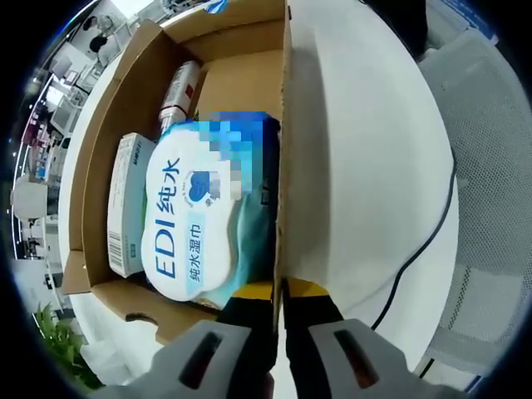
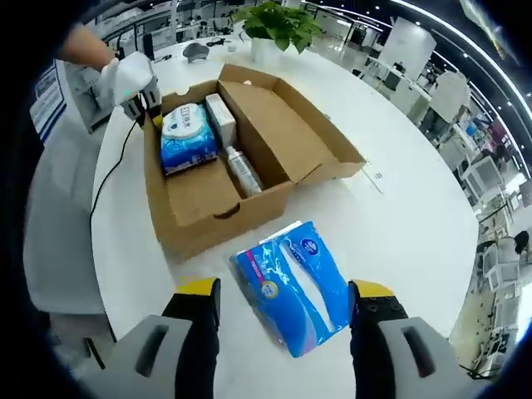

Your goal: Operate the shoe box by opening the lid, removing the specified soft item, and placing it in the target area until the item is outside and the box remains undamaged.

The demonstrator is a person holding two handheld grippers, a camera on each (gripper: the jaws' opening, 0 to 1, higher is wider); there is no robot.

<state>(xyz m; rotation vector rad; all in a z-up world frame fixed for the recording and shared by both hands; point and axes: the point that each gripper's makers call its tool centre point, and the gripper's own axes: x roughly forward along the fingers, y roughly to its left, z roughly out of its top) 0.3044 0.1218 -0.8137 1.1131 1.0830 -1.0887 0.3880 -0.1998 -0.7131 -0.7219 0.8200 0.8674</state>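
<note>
An open cardboard shoe box (image 2: 199,212) lies on the white round table (image 2: 399,208), its lid (image 2: 283,125) folded back. Inside are a blue-and-white wet wipes pack (image 1: 195,220), a slim white carton (image 1: 129,204) and a small bottle (image 1: 181,91). My left gripper (image 1: 280,303) is shut on the box's side wall (image 1: 283,166), one jaw on each face of the cardboard. A soft blue tissue pack (image 2: 291,287) lies on the table outside the box. My right gripper (image 2: 285,293) hangs open over it, jaws wide on either side, not touching it.
In the right gripper view a hand holds the left gripper (image 2: 141,100) at the box's far corner. A black cable (image 1: 416,249) runs over the table edge by a grey chair (image 1: 490,208). A potted plant (image 2: 278,25) stands behind the box.
</note>
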